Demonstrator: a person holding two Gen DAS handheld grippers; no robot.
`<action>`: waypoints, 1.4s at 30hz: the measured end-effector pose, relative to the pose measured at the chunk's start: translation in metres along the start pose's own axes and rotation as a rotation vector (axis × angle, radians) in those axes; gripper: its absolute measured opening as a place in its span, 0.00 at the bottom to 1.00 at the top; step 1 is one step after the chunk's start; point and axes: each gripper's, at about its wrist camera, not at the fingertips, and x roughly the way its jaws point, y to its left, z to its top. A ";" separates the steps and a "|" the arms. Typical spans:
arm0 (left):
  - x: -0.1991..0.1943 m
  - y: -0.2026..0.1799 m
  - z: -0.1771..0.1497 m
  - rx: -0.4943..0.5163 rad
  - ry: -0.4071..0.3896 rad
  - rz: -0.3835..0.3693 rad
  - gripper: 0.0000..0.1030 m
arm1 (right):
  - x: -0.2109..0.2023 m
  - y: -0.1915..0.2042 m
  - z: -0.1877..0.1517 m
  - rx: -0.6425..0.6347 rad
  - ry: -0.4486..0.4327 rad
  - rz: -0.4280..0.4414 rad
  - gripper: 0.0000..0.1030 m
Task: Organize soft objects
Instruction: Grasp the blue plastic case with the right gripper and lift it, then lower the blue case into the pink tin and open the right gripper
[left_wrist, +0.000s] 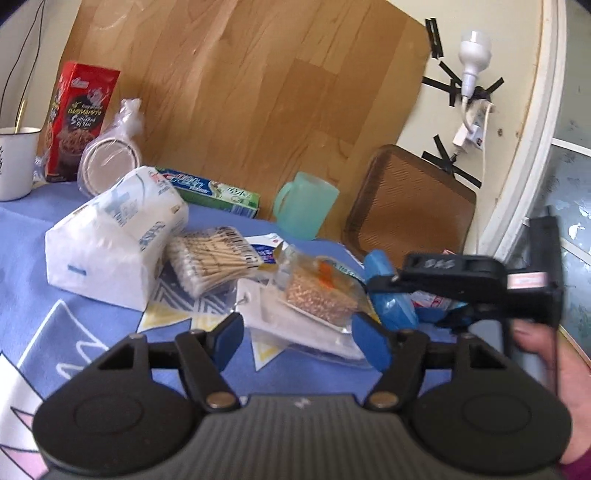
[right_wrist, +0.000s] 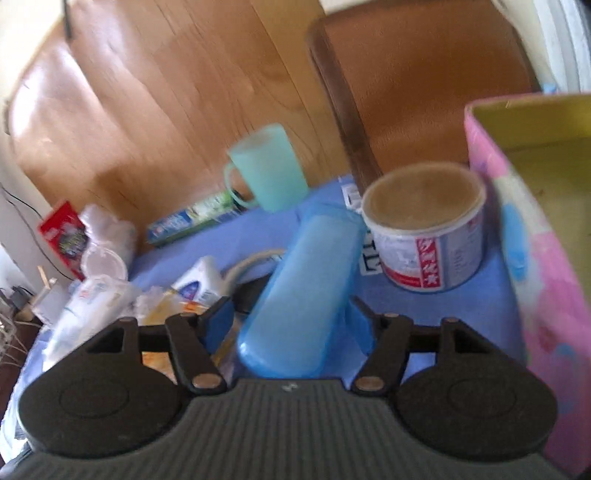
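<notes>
While my right gripper straddles the blue case with fingers apart, unclamped, I judge it could roll against the tin. My left gripper hangs open above the sachets.
</notes>
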 end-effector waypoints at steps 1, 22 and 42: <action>-0.001 0.000 -0.001 -0.001 -0.003 -0.002 0.65 | 0.005 -0.004 -0.001 0.010 0.018 -0.013 0.66; 0.007 -0.052 -0.012 0.083 0.175 -0.213 0.65 | -0.157 -0.035 -0.120 -0.552 0.019 0.055 0.68; 0.003 -0.133 0.033 0.191 0.125 -0.320 0.63 | -0.183 -0.036 -0.098 -0.516 -0.220 0.105 0.62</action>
